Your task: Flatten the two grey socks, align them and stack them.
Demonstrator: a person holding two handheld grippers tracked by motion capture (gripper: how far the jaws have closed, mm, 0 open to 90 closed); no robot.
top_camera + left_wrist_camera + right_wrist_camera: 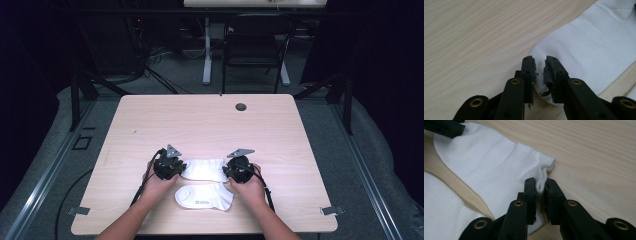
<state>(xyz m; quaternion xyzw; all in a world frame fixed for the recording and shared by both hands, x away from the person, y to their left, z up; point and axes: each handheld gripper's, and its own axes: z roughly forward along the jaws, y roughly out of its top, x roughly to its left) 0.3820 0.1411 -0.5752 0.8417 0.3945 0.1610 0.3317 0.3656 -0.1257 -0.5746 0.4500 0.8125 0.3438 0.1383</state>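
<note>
Socks are the business here: two white ones lie near the front edge of the pale wooden table [210, 120], and the farther sock [204, 169] is stretched flat between the two hands, while the nearer sock [204, 196] rests just below it, apart from both tools. The left claw [539, 65] sits at one rounded end of the farther sock [584, 52], its jaws drawn close with a thin edge of fabric between them; whether the pads truly bite is hard to tell, since a slim gap shows. The right claw [541, 185] is at the opposite end, clamped on a raised fold of the cloth [499, 167], which puckers up between its pads. By my reading, the step in hand is taking hold of both ends of this sock, probably to lift it and lay it over its mate. The next move calls for a firm pinch on the left side first, then an even rise of both hands so the fabric does not slip free or drag the nearer sock along.
</note>
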